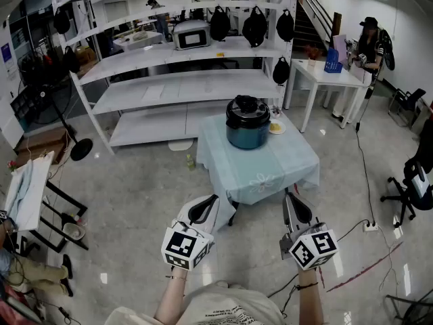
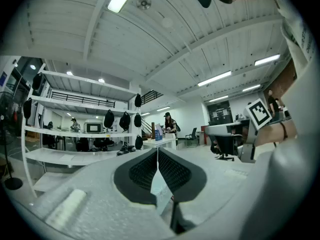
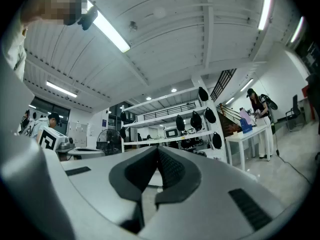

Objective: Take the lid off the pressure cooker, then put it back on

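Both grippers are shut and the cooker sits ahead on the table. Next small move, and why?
Probably step toward the table, opening the jaws as you go: the pressure cooker, lid on, stands well beyond the left gripper and right gripper, and both are shut and empty.

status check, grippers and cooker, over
Left gripper shut, empty. Right gripper shut, empty. Pressure cooker on table, lid on, both grippers short of it. Nothing in the way.
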A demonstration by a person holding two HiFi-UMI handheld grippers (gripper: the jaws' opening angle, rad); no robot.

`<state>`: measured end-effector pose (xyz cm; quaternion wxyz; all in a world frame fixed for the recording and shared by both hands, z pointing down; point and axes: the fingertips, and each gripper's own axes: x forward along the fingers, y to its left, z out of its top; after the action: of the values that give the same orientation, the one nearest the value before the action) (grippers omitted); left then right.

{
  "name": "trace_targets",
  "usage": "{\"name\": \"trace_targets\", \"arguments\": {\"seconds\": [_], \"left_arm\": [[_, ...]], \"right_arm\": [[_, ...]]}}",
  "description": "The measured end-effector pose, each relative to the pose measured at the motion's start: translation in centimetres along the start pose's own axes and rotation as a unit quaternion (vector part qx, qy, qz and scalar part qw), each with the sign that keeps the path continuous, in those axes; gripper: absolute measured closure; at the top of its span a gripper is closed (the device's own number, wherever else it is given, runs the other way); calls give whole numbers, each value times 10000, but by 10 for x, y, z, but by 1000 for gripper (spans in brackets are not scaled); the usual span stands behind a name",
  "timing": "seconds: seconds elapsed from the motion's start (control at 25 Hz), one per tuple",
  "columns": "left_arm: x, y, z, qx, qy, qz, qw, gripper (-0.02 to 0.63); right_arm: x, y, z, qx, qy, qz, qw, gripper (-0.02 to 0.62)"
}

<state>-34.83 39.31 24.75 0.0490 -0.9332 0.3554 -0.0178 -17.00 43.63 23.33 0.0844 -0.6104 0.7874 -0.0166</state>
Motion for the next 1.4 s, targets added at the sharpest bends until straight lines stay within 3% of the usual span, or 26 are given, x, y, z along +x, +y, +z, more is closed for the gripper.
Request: {"name": "trace_targets", "arguments": {"seconds": [0.48, 0.8, 0.96, 1.08, 1.2, 1.4], "left_arm": [[5, -15, -5, -90, 63, 115, 9999, 580], [10, -23, -2, -177, -62, 68, 9998, 580], [16, -23, 1, -162, -127, 46, 9998, 574], [23, -24, -2, -268, -112, -49, 9996, 394], [29, -25, -5, -311, -86, -53, 9995, 361], [43, -20, -13, -358, -54, -25, 9993, 305]], "right_arm": [[-11, -11, -1, 156, -47, 171, 9997, 589], [-11, -7, 3, 17, -289, 555, 9980, 586], [-8, -10, 2, 69, -273, 612, 9977, 472], [-4, -15, -1, 119, -275, 619, 9976, 418], [0, -21, -5, 294, -254, 629, 9973, 329], [11, -36, -14, 341, -191, 571, 9976, 301]]}}
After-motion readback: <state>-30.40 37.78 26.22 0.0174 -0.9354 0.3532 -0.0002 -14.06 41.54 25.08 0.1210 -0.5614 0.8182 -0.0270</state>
